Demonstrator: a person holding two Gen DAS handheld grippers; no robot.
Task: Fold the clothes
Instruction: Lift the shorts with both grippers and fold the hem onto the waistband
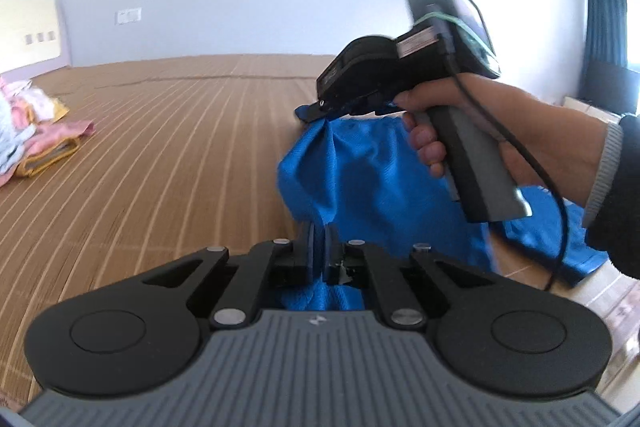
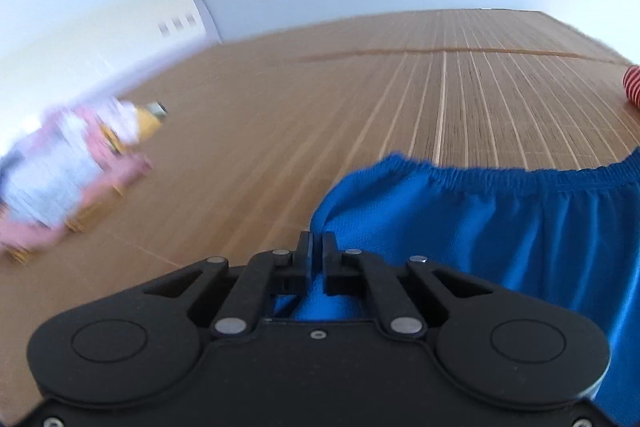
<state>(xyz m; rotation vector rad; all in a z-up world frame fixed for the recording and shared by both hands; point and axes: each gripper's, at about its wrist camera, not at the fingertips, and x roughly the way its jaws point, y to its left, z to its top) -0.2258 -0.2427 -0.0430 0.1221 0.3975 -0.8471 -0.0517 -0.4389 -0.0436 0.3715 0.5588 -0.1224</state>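
A pair of blue shorts (image 1: 372,179) hangs in the air above the bamboo mat (image 1: 160,155), held by both grippers. My left gripper (image 1: 320,231) is shut on the blue cloth at the bottom of its view. My right gripper (image 1: 320,107) shows in the left wrist view higher up, held by a hand, shut on a bunched edge of the shorts. In the right wrist view my right gripper (image 2: 318,247) is shut on the shorts (image 2: 500,227), whose elastic waistband (image 2: 480,173) stretches to the right.
A pile of pink, white and yellow clothes (image 1: 36,131) lies at the left on the mat; it also shows blurred in the right wrist view (image 2: 72,171). A red-and-white striped item (image 2: 632,83) lies at the right edge. White walls stand behind.
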